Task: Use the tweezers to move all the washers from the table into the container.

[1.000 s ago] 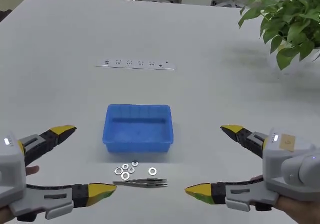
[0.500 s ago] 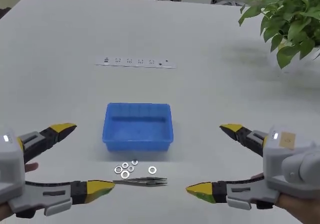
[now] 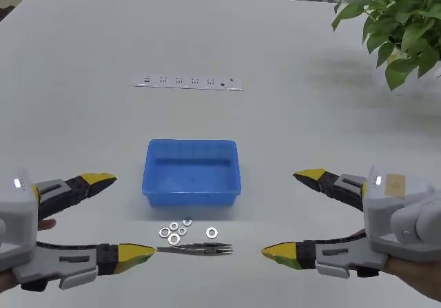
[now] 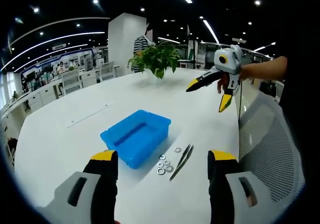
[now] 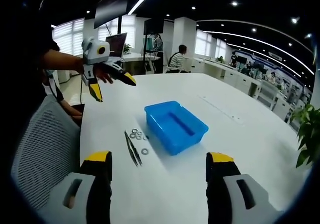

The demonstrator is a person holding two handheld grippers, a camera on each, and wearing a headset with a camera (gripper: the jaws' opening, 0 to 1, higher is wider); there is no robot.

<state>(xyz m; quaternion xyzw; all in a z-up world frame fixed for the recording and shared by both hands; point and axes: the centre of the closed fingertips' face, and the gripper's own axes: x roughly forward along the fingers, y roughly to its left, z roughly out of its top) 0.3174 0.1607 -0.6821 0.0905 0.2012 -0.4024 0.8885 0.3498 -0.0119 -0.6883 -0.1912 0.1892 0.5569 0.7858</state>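
Note:
Several small metal washers (image 3: 180, 229) (image 4: 165, 162) (image 5: 138, 136) lie in a loose cluster on the white table, just in front of the blue container (image 3: 191, 171) (image 4: 136, 135) (image 5: 176, 125), which holds nothing. Steel tweezers (image 3: 195, 249) (image 4: 181, 160) (image 5: 132, 148) lie flat right beside the washers, on the near side. My left gripper (image 3: 110, 216) (image 4: 163, 159) is open at the table's near left, its lower fingertip close to the tweezers' end. On the near right my right gripper (image 3: 291, 214) (image 5: 159, 160) is open too, apart from everything.
A flush white socket strip (image 3: 187, 83) lies beyond the container. A potted green plant (image 3: 400, 25) stands at the far right. A mesh chair (image 5: 37, 149) and a person's sleeve sit at the table's near edge.
The head camera has tilted slightly, so the scene sits a little lower. Both grippers have edged slightly inward toward the tweezers. Nothing has been picked up.

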